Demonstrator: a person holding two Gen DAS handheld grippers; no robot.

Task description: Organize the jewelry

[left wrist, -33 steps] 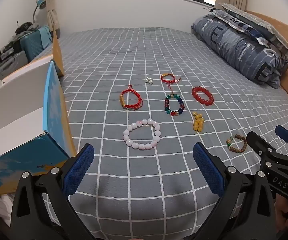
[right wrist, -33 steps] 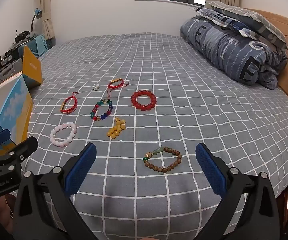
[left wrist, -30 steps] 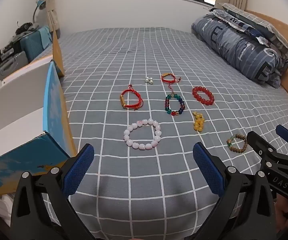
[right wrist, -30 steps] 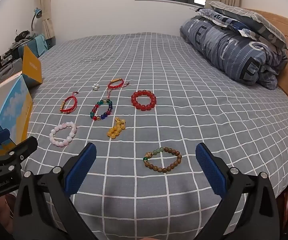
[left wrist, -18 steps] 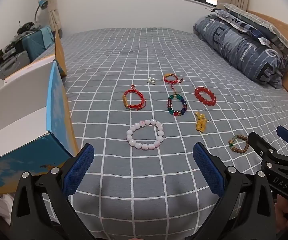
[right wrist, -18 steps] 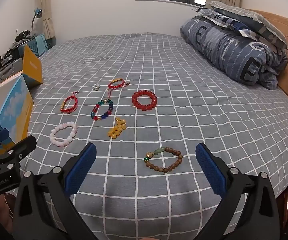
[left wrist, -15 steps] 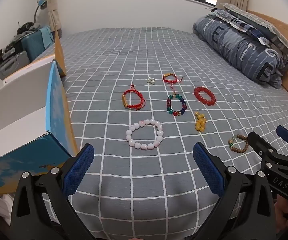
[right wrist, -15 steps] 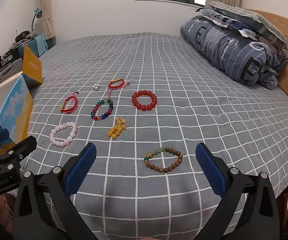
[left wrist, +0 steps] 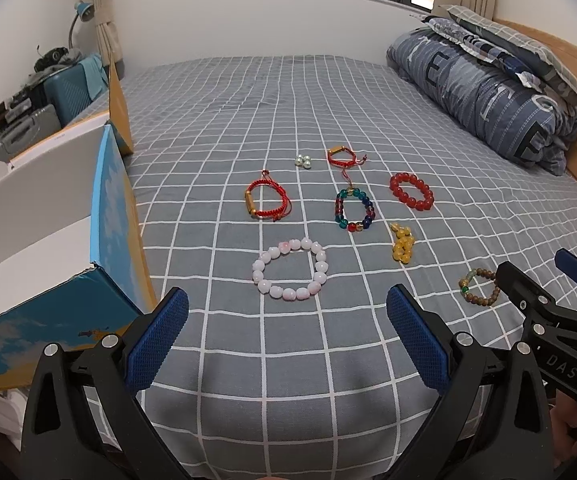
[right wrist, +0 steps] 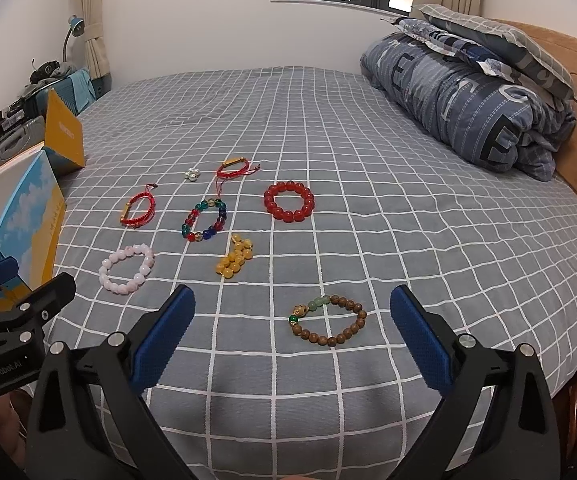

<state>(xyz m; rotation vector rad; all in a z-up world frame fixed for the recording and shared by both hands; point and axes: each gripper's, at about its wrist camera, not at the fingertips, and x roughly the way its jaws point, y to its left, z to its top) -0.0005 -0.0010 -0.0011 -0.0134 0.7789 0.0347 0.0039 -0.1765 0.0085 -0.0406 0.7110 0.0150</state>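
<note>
Little is seen to have changed over the past second: the jewelry is found slightly lower and nearer in the left wrist view, and is otherwise unmoved on the grey checked bedspread (left wrist: 288, 96). The left gripper (left wrist: 286, 330) is held wide open and empty above the bed's near edge, with the pink bead bracelet (left wrist: 289, 269) just beyond its fingertips. The right gripper (right wrist: 291, 330) is likewise spread wide and empty, the brown wooden bracelet (right wrist: 328, 321) lying between its blue pads (right wrist: 418, 338). Farther back are laid the yellow bead cluster (right wrist: 234, 261), the multicoloured bracelet (right wrist: 204, 220), the red bead bracelet (right wrist: 289, 202), a red cord bracelet (right wrist: 138, 211), a second red cord bracelet (right wrist: 232, 168) and a small silver piece (right wrist: 192, 174), all apart from one another. An open blue-and-yellow box (left wrist: 100, 216) is set at the bed's left edge; its inside is only partly shown, and its base is cut off by the frame. The silver piece is too small to be identified. In the left wrist view the wooden bracelet is partly covered by the right gripper's finger.
</note>
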